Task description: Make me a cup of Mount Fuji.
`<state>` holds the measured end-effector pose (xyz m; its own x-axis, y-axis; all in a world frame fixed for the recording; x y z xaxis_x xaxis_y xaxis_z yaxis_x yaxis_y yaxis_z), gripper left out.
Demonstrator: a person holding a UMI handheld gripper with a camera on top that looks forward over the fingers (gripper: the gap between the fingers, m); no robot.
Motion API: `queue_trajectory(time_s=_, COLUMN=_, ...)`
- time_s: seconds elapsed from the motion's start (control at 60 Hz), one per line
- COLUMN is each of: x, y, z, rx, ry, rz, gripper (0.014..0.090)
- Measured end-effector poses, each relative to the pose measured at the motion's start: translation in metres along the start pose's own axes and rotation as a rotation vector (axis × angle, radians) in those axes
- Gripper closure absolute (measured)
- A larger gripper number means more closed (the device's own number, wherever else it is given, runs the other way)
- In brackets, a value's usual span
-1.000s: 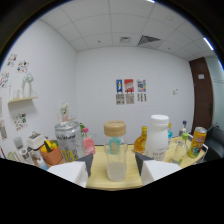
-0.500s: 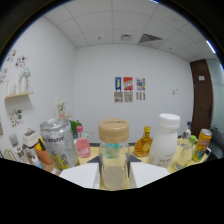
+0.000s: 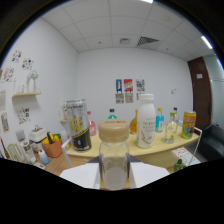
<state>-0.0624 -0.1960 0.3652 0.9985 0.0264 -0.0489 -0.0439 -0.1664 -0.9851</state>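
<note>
Gripper [image 3: 114, 176] fingers sit either side of jar [image 3: 114, 159] w/ cork lid; can't tell if gripping. Can [image 3: 78, 125] & white bottle [image 3: 145, 122] beyond on table [image 3: 125, 146].

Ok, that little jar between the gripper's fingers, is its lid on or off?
On. The jar stands upright with its tan lid seated on top, covering the mouth. It sits between the gripper fingers; whether they press on it, cannot tell.

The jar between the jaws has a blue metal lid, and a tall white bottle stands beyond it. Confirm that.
Not quite: the gripper view shows the jar between the jaws with a light wooden lid, not blue metal. The tall white bottle does stand beyond it.
</note>
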Motion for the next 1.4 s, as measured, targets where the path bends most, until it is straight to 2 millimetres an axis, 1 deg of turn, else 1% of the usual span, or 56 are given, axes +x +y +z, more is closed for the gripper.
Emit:
queue_trajectory(time_s=0.067, x=0.000, y=0.032, z=-0.006, rx=-0.030, ry=0.004, rz=0.011, gripper=0.0661)
queue_trajectory(time_s=0.133, x=0.000, y=0.067, z=-0.007, rx=-0.060, ry=0.008, rz=0.020, gripper=0.0662)
queue_trajectory(time_s=0.233, x=0.001, y=0.119, z=-0.004, rx=-0.105, ry=0.011, rz=0.032, gripper=0.0663)
queue_trajectory(time_s=0.35, x=0.002, y=0.172, z=0.001, rx=-0.147, ry=0.007, rz=0.037, gripper=0.0663)
queue_trajectory(time_s=0.417, x=-0.001, y=0.197, z=0.006, rx=-0.171, ry=-0.012, rz=0.052, gripper=0.0663)
queue_trajectory(time_s=0.5, x=-0.001, y=0.222, z=0.011, rx=-0.183, ry=-0.030, rz=0.130, gripper=0.0663)
queue_trajectory(time_s=0.6, x=0.001, y=0.245, z=0.016, rx=-0.212, ry=-0.045, rz=0.287, gripper=0.0663)
queue_trajectory(time_s=0.667, x=0.001, y=0.258, z=0.020, rx=-0.224, ry=-0.058, rz=0.436, gripper=0.0661)
queue_trajectory(time_s=0.733, x=0.002, y=0.265, z=0.023, rx=-0.232, ry=-0.065, rz=0.599, gripper=0.0663)
queue_trajectory(time_s=0.817, x=0.003, y=0.267, z=0.026, rx=-0.225, ry=-0.074, rz=0.777, gripper=0.0661)
queue_trajectory(time_s=0.933, x=0.001, y=0.257, z=0.029, rx=-0.189, ry=-0.104, rz=1.038, gripper=0.0663)
queue_trajectory(time_s=1.05, x=0.006, y=0.246, z=0.031, rx=-0.135, ry=-0.124, rz=1.284, gripper=0.0663)
queue_trajectory(time_s=1.167, x=0.013, y=0.236, z=0.034, rx=-0.102, ry=-0.136, rz=1.468, gripper=0.0663)
queue_trajectory(time_s=1.317, x=0.014, y=0.222, z=0.034, rx=-0.063, ry=-0.216, rz=1.741, gripper=0.0666)
queue_trajectory(time_s=1.4, x=0.016, y=0.218, z=0.033, rx=-0.046, ry=-0.236, rz=1.860, gripper=0.0664)
